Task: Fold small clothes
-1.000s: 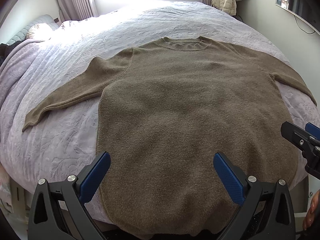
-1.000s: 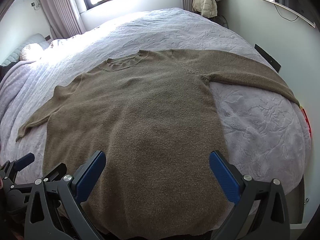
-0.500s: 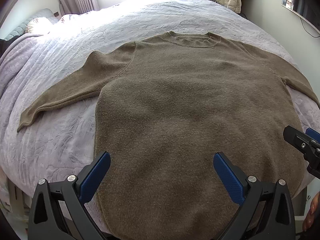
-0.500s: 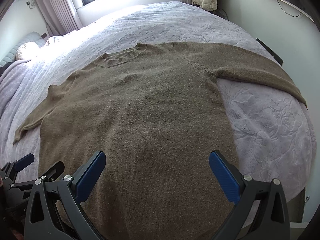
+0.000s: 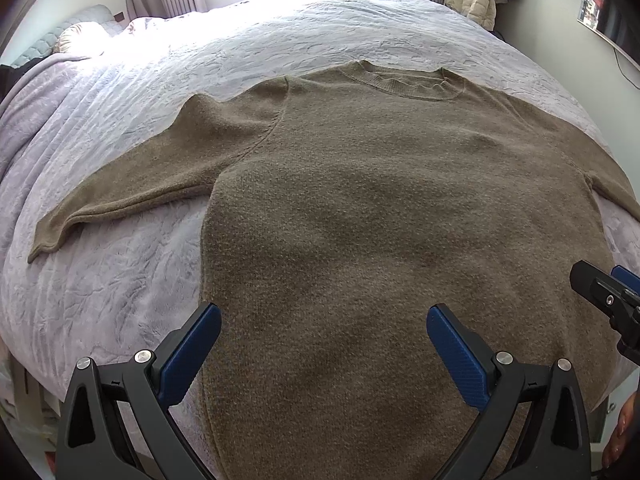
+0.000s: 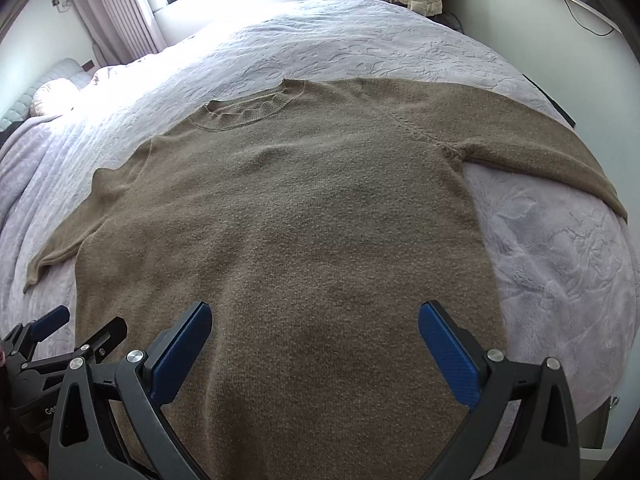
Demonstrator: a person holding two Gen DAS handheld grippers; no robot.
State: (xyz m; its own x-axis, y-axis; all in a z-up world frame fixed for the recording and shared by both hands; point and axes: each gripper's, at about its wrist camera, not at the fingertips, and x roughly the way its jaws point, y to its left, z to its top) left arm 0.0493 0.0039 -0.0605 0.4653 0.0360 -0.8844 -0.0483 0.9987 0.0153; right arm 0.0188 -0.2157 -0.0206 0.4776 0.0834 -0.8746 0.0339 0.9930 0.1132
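Altogether one olive-brown knit sweater [image 5: 400, 220] lies flat and face up on one bed under a pale lilac quilted bedspread [image 5: 120, 280], both sleeves spread outward and collar toward the window. Two grippers hover near its hem. The left gripper [image 5: 324, 336] has its blue-padded jaws wide apart, the sweater's lower body showing between them, unheld. Likewise the right gripper [image 6: 316, 332] is spread over the hem, gripping nothing.
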